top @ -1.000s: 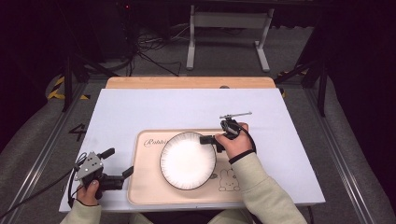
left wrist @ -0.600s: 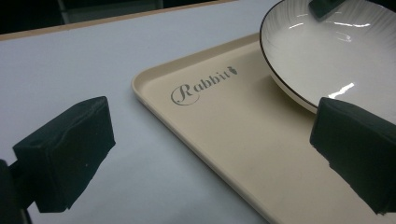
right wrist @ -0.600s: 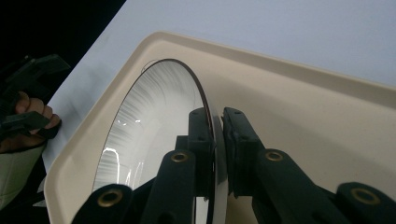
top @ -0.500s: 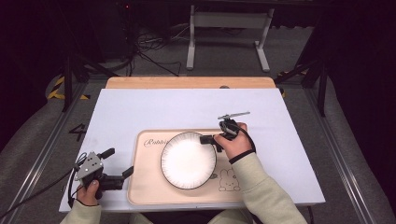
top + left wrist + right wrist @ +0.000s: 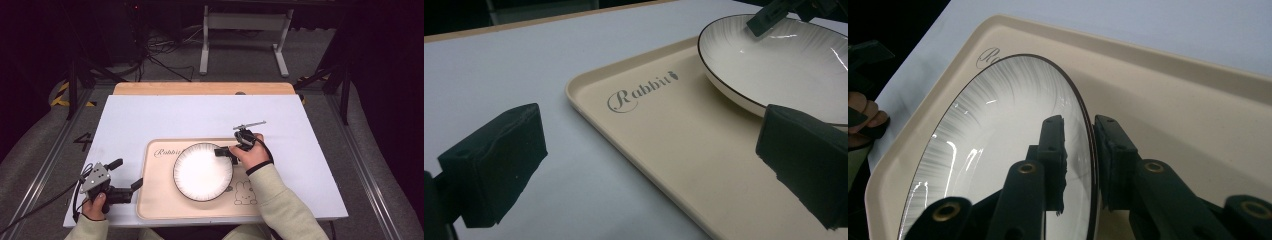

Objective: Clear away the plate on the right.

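Little has moved since the earlier frame: plate (image 5: 203,171) sits mid-tray (image 5: 150,210), near the tabletop's front edge. Right gripper (image 5: 1079,150) stays narrowed astride the plate's right rim, wrist bent inward. Judgement: squeeze firmly before lifting, keeping the plate level. Left gripper (image 5: 132,189) rests wide open over the tray's front-left corner.

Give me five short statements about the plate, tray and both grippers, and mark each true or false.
1. The plate sits on the beige tray. True.
2. The right gripper has its jaws astride the plate's rim. True.
3. The left gripper is clamped on the tray's edge. False: its jaws stand wide open, holding nothing.
4. The plate holds food. False: it is empty.
5. The tray bears a printed word and a rabbit drawing. True.
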`<state>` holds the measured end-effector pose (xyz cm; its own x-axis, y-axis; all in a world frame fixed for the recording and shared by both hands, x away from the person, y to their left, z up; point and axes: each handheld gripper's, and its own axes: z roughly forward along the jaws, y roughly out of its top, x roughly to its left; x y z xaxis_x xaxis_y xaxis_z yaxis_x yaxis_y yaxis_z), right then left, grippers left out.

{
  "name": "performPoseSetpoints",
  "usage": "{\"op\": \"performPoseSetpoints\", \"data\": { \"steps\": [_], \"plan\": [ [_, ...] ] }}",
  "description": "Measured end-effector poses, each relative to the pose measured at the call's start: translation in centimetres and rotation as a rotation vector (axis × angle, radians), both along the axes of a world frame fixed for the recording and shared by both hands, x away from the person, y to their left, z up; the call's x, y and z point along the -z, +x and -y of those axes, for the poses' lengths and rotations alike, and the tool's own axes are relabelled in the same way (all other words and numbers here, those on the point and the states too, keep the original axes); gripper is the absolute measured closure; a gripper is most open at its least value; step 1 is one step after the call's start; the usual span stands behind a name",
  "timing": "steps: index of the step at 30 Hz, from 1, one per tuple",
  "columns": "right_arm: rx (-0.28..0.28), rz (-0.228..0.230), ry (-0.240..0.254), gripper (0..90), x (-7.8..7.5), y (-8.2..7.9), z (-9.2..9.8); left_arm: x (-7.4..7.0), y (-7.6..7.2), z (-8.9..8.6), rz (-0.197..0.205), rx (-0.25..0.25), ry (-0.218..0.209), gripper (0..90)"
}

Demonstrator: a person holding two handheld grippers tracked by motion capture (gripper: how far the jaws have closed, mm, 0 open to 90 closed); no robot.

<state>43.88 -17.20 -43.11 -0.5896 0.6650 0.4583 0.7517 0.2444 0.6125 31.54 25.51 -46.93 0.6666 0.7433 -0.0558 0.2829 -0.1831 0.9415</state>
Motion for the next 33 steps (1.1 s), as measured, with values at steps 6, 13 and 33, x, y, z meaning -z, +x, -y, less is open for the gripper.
{"op": "performPoseSetpoints", "data": {
  "steps": [6,13,33],
  "plan": [
    [0.003,-0.013,-0.007,71.4,0.7,0.2,0.0,0.0,0.0,0.0,0.0,0.0,0.0,0.3],
    [0.003,-0.015,-0.015,69.8,1.1,0.3,0.1,0.0,0.0,0.0,0.0,0.0,0.0,0.3],
    [0.013,0.054,-0.023,53.7,1.5,0.1,0.3,0.0,0.0,0.0,0.0,0.002,0.001,0.3]
  ]
}}
